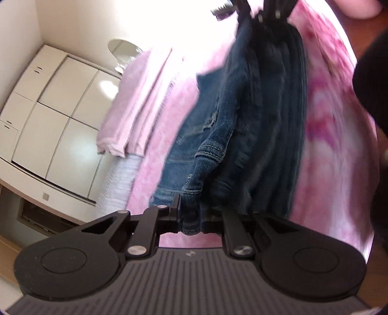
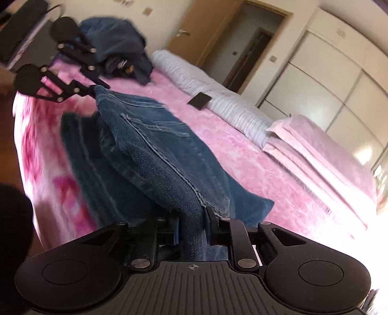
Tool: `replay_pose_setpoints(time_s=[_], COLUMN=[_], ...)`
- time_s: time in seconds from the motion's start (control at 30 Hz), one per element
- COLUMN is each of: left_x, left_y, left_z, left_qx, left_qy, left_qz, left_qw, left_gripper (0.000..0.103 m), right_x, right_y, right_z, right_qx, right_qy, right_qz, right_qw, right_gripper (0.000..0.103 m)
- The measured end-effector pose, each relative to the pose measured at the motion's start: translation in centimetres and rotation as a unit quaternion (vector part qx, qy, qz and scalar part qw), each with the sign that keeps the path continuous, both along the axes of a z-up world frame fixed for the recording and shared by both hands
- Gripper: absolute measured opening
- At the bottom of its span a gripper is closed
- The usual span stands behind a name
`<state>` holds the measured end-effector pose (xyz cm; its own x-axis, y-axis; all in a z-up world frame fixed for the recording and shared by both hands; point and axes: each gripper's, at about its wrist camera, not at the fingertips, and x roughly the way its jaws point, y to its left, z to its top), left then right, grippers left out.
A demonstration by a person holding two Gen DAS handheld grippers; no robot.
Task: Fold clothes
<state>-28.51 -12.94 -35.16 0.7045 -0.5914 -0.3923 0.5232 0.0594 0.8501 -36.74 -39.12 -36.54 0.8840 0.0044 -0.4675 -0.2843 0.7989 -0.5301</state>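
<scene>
A pair of blue jeans (image 1: 254,121) hangs stretched between my two grippers above a pink bedspread (image 1: 322,116). In the left wrist view my left gripper (image 1: 190,215) is shut on a bunched denim edge, and my right gripper (image 1: 266,17) grips the far end at the top. From the right wrist view the jeans (image 2: 150,150) run from my right gripper (image 2: 192,218), shut on thick denim, up to the left gripper (image 2: 93,88), which pinches the other end. Part of the denim lies on the bedspread (image 2: 242,150).
A heap of dark blue clothes (image 2: 116,46) sits at the bed's far end. A folded pink blanket (image 2: 315,150), a white striped pillow (image 2: 218,92) and a small dark flat object (image 2: 199,100) lie along the side. White wardrobe (image 1: 60,109) and door (image 2: 206,31) stand beyond.
</scene>
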Motion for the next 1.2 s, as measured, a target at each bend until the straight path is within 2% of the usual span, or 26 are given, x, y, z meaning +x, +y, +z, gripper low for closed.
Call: replay_pose_setpoints(time_s=[0.07,0.1,0.13,0.23,0.33,0.37,0.47,0.53,0.63,0.77,0.87,0.9,0.93,1.0,1.1,1.2], left_x=[0.8,1.2,1.7,3.4,4.5,4.5,4.3,4.2,3.6,3.1,3.0,2.8,2.6,2.2,1.9,1.9], left_y=[0.0,0.0,0.0,-0.2,-0.3,-0.3,0.0,0.4,1.2,1.6,1.3,1.2,1.2,0.9,0.3,-0.5], left_z=[-0.6,-0.7,-0.7,-0.6,-0.9,-1.1,-1.4,-1.1,-0.4,-0.1,0.1,0.2,0.2,0.3,0.0,-0.3], left_qx=[0.01,0.015,0.018,0.028,0.032,0.033,0.026,0.013,-0.005,-0.01,-0.009,-0.009,-0.009,-0.005,0.007,0.015], left_qy=[-0.017,-0.025,-0.032,-0.041,-0.021,-0.016,-0.013,-0.004,0.004,0.006,0.004,0.003,0.002,0.001,-0.007,-0.016], left_qz=[-0.004,-0.008,-0.012,-0.02,-0.025,-0.027,-0.029,-0.028,-0.035,-0.037,-0.045,-0.05,-0.055,-0.069,-0.082,-0.085], left_qw=[0.9998,0.9995,0.9993,0.9986,0.999,0.999,0.9992,0.9995,0.9994,0.9993,0.9989,0.9987,0.9984,0.9976,0.9966,0.9961], left_gripper=[0.012,0.012,0.013,0.013,0.015,0.015,0.015,0.017,0.022,0.024,0.03,0.036,0.044,0.055,0.057,0.058], right_x=[-0.2,-0.4,-0.5,-0.4,0.9,1.6,3.5,3.7,3.8,4.6,5.0,5.1,5.3,5.4,5.2,5.4], right_y=[1.3,2.1,3.0,5.4,7.3,7.8,9.3,10.0,10.4,9.6,9.4,9.3,9.1,8.7,8.0,7.6], right_z=[-0.8,-0.9,-1.0,-1.4,-2.3,-2.8,-4.1,-4.8,-4.8,-5.1,-5.1,-4.9,-4.4,-3.4,-1.8,-0.1], right_qx=[-0.033,-0.05,-0.066,-0.116,-0.155,-0.174,-0.238,-0.282,-0.31,-0.3,-0.296,-0.29,-0.276,-0.247,-0.205,-0.165], right_qy=[-0.01,-0.019,-0.027,-0.045,-0.032,-0.015,0.036,0.05,0.058,0.063,0.055,0.053,0.06,0.063,0.051,0.052], right_qz=[0.011,0.02,0.029,0.055,0.073,0.076,0.09,0.106,0.121,0.116,0.114,0.113,0.112,0.11,0.104,0.097], right_qw=[0.999,0.998,0.997,0.991,0.985,0.982,0.966,0.952,0.941,0.945,0.947,0.949,0.953,0.961,0.972,0.98], right_gripper=[0.034,0.051,0.063,0.064,0.064,0.064,0.064,0.064,0.064,0.064,0.064,0.058,0.046,0.037,0.027,0.022])
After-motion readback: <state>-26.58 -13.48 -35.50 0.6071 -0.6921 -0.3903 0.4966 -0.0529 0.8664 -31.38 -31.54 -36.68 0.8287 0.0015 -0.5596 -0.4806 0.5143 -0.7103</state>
